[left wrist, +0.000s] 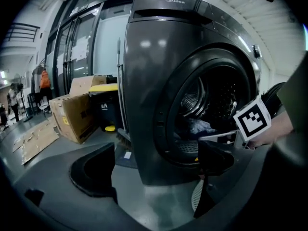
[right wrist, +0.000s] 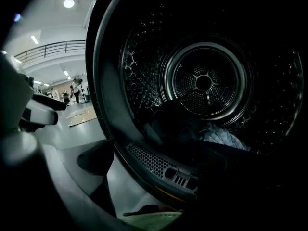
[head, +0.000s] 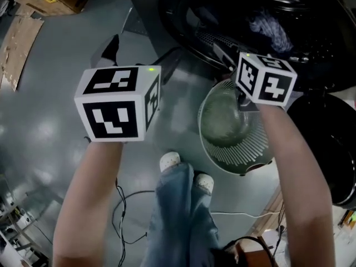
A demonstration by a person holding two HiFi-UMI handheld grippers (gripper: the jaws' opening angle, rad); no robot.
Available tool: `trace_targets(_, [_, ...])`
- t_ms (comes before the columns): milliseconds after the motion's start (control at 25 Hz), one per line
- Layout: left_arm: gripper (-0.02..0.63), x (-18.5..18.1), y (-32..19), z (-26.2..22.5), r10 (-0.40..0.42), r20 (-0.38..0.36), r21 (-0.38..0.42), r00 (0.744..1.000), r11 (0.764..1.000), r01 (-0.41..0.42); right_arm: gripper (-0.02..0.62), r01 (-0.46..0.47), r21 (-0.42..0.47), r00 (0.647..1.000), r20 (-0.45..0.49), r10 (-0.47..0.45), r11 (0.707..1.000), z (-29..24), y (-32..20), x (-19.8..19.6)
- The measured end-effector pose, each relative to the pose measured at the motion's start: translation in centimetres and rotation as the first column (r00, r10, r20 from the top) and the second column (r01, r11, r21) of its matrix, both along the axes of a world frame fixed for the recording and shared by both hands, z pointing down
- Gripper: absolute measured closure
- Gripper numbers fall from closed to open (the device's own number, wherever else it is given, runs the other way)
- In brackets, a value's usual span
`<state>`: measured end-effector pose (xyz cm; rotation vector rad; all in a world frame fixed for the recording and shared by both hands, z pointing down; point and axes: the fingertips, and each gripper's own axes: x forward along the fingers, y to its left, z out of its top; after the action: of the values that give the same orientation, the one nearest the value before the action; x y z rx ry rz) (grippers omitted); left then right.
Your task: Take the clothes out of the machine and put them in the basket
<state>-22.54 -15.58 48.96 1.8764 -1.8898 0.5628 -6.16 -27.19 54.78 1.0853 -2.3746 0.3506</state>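
We hold left gripper [left wrist: 154,174] wide open, empty, facing machine [left wrist: 154,57]. Right gripper [right wrist: 163,177] open, empty, at drum [right wrist: 204,83] mouth. Clothes [right wrist: 224,134] at drum bottom; basket [head: 251,152] on floor [head: 55,121] just below opening.

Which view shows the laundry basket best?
Head view: it shows most of the white slatted basket from above. The left gripper view catches only a sliver; the right gripper view only its rim.

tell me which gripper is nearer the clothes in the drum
Right. The right gripper is at the drum mouth, just short of the clothes; the left gripper hangs back over the floor.
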Motion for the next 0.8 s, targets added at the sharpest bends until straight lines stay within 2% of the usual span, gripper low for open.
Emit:
trace_targets(200, [0.063,-0.4,-1.9,0.9,0.004,0.005,0.035,1.000,0.999,-0.004,0.072,-0.022,0.037,0.999,-0.043,0.023,0.999,1.2,-4.5,-1.1])
trace_targets(360, [0.063,-0.7,-3.7,1.3,0.003,0.022,0.065,1.000,0.998,-0.004,0.071,-0.047,0.080,0.998,-0.043,0.051,0.996,1.4,-7.4,-1.9])
trace_targets(520, [0.063,-1.1,-5.2,1.5,-0.024,0.068,0.080,0.997,0.997,0.019,0.071,0.012,0.127,0.989,-0.150,0.007,0.992,3.0,-9.2,-3.0])
trace_targets(600, [0.063,-1.0,-5.7,1.4,-0.031,0.124,0.079,0.992,0.997,0.022,0.071,0.026,0.120,0.981,-0.195,-0.002,0.992,4.0,-10.1,-3.1])
trace_targets(680, [0.063,-0.7,-6.1,1.3,-0.020,0.171,0.083,0.985,0.997,0.005,0.071,0.047,0.066,0.979,-0.199,-0.033,0.997,5.5,-10.3,-3.9])
trace_targets(800, [0.063,-0.2,-6.6,0.9,0.003,0.192,0.099,0.981,0.995,-0.022,0.104,0.064,0.047,0.977,-0.205,-0.053,0.997,6.8,-10.7,-4.8])
